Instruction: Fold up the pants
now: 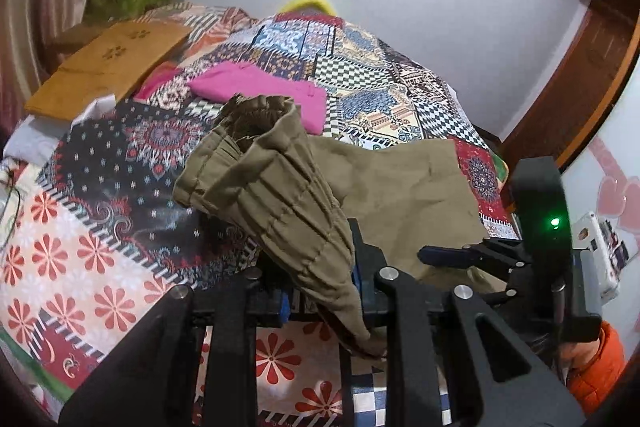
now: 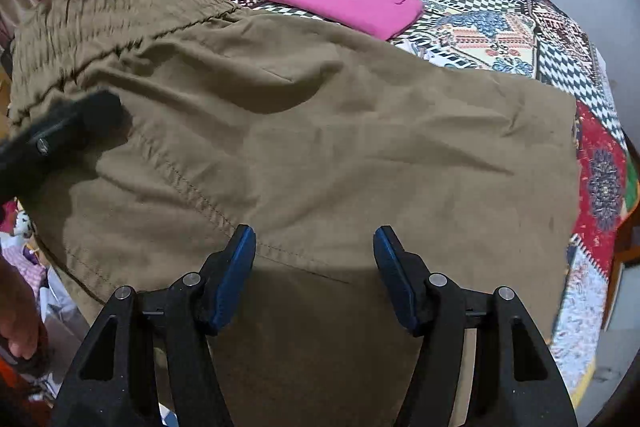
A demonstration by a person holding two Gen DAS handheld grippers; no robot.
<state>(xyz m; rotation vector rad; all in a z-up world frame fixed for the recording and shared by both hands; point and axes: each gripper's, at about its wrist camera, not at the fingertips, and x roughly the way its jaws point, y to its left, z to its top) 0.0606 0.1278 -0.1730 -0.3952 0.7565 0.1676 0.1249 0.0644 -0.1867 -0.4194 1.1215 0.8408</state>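
A patterned bedspread (image 1: 100,211) covers the bed. On it lie olive pants (image 2: 320,147), spread flat near its edge, with a folded pink garment (image 2: 344,1) just beyond them. The left gripper (image 1: 320,287) is clamped on the gathered waistband, lifting that end. The right gripper (image 2: 314,267) hangs above the pants, jaws apart and empty.

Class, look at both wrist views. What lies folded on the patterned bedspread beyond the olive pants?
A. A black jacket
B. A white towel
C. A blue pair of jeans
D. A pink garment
D: the right wrist view shows a folded pink garment lying flat on the bedspread, past the far edge of the olive pants; the left wrist view shows it too.
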